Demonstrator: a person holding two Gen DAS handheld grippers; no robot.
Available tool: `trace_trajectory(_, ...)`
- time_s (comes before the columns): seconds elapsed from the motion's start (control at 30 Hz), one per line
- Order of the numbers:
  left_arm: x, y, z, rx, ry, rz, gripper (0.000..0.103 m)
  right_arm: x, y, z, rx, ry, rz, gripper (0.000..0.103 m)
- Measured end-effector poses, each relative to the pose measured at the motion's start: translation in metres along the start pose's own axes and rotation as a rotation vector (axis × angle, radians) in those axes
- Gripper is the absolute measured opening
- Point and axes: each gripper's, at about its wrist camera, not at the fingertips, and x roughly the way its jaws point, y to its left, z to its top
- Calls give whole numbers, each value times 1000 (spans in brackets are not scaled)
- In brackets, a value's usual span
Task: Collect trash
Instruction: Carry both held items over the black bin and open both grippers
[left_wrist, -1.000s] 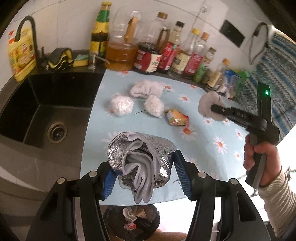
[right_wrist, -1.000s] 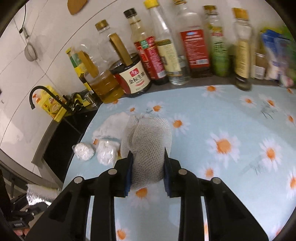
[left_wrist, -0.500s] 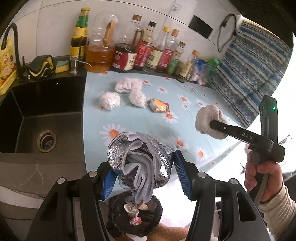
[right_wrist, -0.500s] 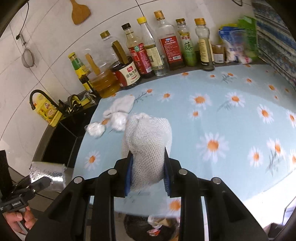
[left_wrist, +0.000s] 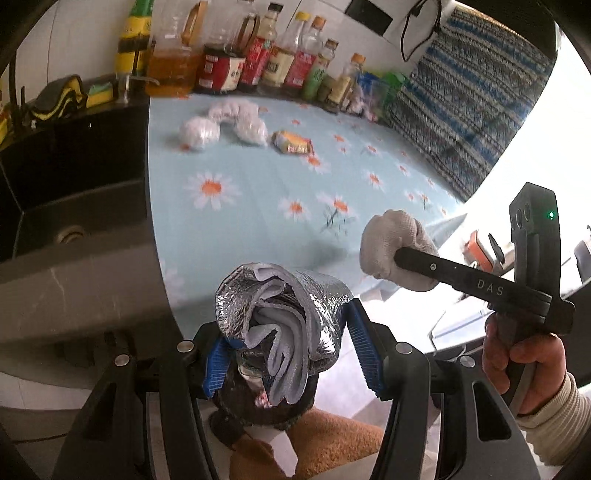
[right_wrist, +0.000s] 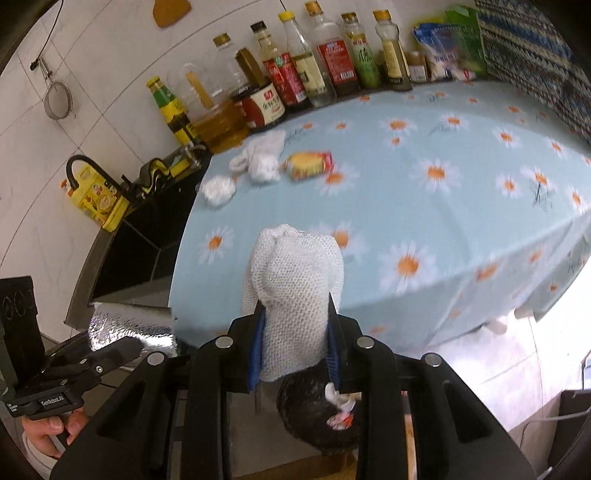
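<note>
Kitchen counter under a daisy tablecloth (right_wrist: 461, 206), bottles lined along the tiled wall, sink to the side. Both grippers are loaded and out past the counter's edge. The left gripper (left_wrist: 291, 350) has its jaws clamped on a foil-wrapped bundle (left_wrist: 284, 317), its long axis pointing forward between the pads. The right gripper (right_wrist: 293, 347) pinches a white mesh wad (right_wrist: 293, 291) standing upright. Directly beneath both sits the black trash bag (right_wrist: 321, 413), mouth open; judging by this, the drop is straight down. More scraps wait near the bottles.
</note>
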Motion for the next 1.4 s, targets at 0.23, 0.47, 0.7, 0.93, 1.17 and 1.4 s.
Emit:
trace_trajectory(0.23, 14, 12, -31, -8, 85, 8, 56, 19, 6, -47, 26, 93, -2, 29)
trace_trajectory(0.47, 36, 21, -55, -31, 149, 22, 56, 37, 0, -79, 54, 175, -22, 29)
trace_trajectory(0.7, 78, 31, -71, -64, 244, 28, 56, 59, -19, -103, 75, 251, -58, 30)
trace_trajectory(0.93, 115, 37, -90, -74, 339, 56, 56, 90, -40, -128, 119, 330, -73, 30)
trace_trajectory(1.17, 150, 42, -102, -53, 415, 80, 56, 122, -65, -154, 198, 395, -88, 31)
trace_trajectory(1.4, 167, 46, -102, -21, 451, 84, 56, 141, -81, -168, 242, 427, -100, 32)
